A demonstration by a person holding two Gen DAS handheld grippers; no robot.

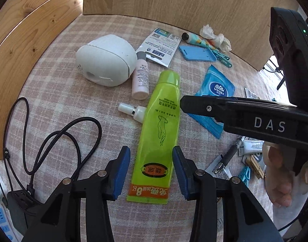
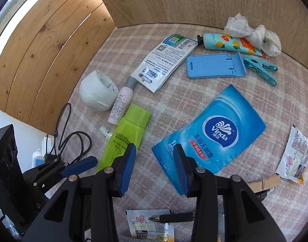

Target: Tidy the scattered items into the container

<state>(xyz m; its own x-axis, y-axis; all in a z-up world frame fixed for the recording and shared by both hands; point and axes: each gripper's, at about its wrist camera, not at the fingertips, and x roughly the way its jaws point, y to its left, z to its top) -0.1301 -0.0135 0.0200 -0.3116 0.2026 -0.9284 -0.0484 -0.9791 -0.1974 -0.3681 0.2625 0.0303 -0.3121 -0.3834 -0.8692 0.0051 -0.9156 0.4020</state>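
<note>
Left wrist view: the left claw (image 1: 151, 173) points steeply down at the bench (image 1: 59, 92), which is covered by a pink checked cloth, and its blue pads stand on either side of the crimped end of a green hand-cream tube (image 1: 159, 133); a gap shows on each side, so the claw is released and nothing is gripped. The tube lies flat, cap end away from the camera, just beside a small white bottle (image 1: 131, 112) and near a pink bottle (image 1: 140, 78) that rests against a white rounded device (image 1: 104, 59). The right claw (image 2: 155, 161) reaches in from the right above a blue Vinda wipes pack (image 1: 216, 88), with a person's hand (image 1: 282, 179) under it. In the right wrist view that claw hangs over the near corner of the wipes pack, one pad above the pack's edge and the other above bare cloth next to the green tube; it too is released and holds nothing. Farther back lie a printed card pack (image 2: 164, 60), a blue phone stand (image 2: 216, 66), a teal clothes peg (image 2: 260, 69), a fruit-patterned tube (image 2: 230, 42) and a crumpled tissue (image 2: 252, 33). A wooden peg (image 2: 264, 183), a pen (image 2: 174, 217) and coffee creamer sachets (image 2: 295, 155) lie nearer. A black cable (image 1: 59, 137) loops at the left. No container shows in either view.
</note>
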